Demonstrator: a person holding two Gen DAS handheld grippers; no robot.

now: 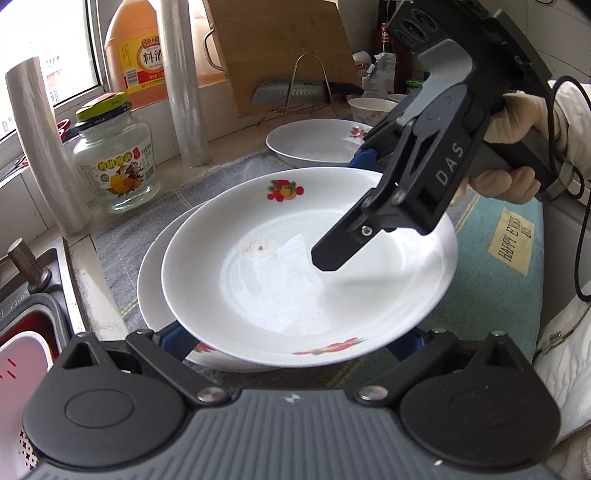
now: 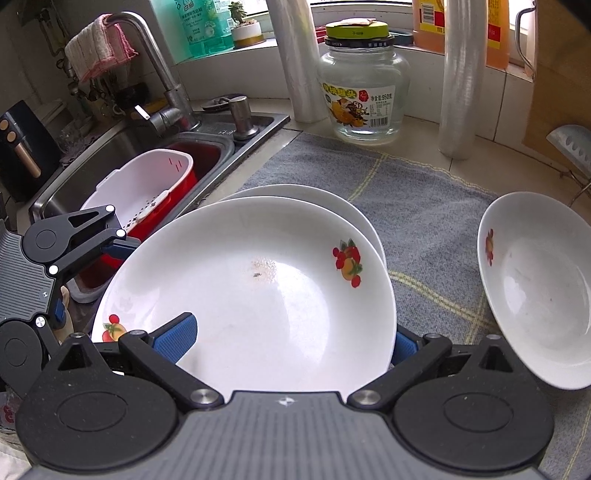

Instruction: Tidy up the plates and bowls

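Both tongs, left (image 1: 291, 345) & right (image 2: 291, 338), grip top plate (image 2: 251, 291) at frame centre, above lower plate (image 2: 306, 195); uneven pull may tilt it, chipping rims.

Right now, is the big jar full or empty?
Empty. The jar is clear glass, and the wall shows straight through it. Its lid is on.

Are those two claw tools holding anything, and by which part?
Both grip the top plate by its rim: right gripper on one edge, left gripper on the opposite edge.
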